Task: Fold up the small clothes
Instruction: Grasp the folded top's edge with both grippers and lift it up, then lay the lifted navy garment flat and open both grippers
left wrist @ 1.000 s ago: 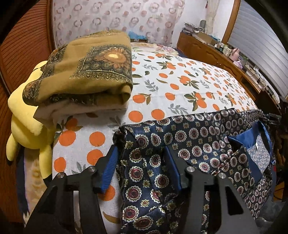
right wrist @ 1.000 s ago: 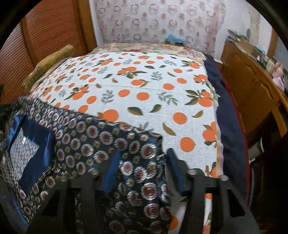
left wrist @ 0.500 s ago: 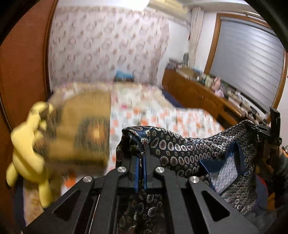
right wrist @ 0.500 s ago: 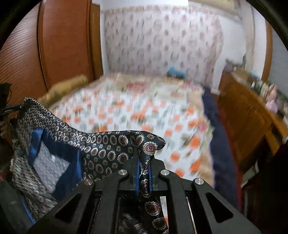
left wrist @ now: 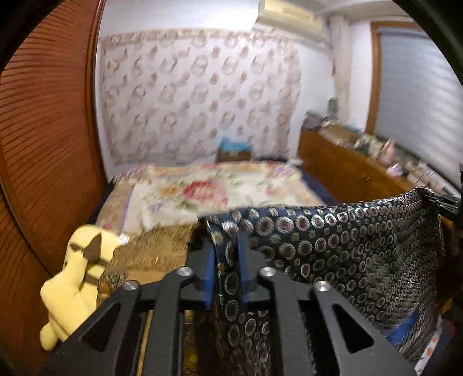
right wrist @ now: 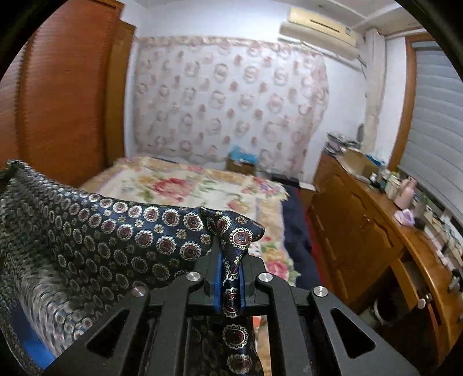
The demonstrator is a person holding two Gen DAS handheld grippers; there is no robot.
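One dark navy garment [left wrist: 332, 243] of shiny fabric printed with round medallions, stretched above the bed [left wrist: 220, 191]. Two black two-fingered tools with blue pads: left tool [left wrist: 226, 270] and right tool [right wrist: 230, 279], each nipped onto one upper corner of that garment, jaws lately eased a little wider with cloth between them. One yellow plush toy [left wrist: 78, 277] at the left edge of the bed. One mustard-brown patterned folded cloth [left wrist: 156, 248] beside it. One floral bedspread [right wrist: 185, 185] on the bed. One white wall air conditioner [right wrist: 318, 24] high above the bed. One long wooden dresser [right wrist: 361, 231] right of the bed; clutter on it too blurred to count.
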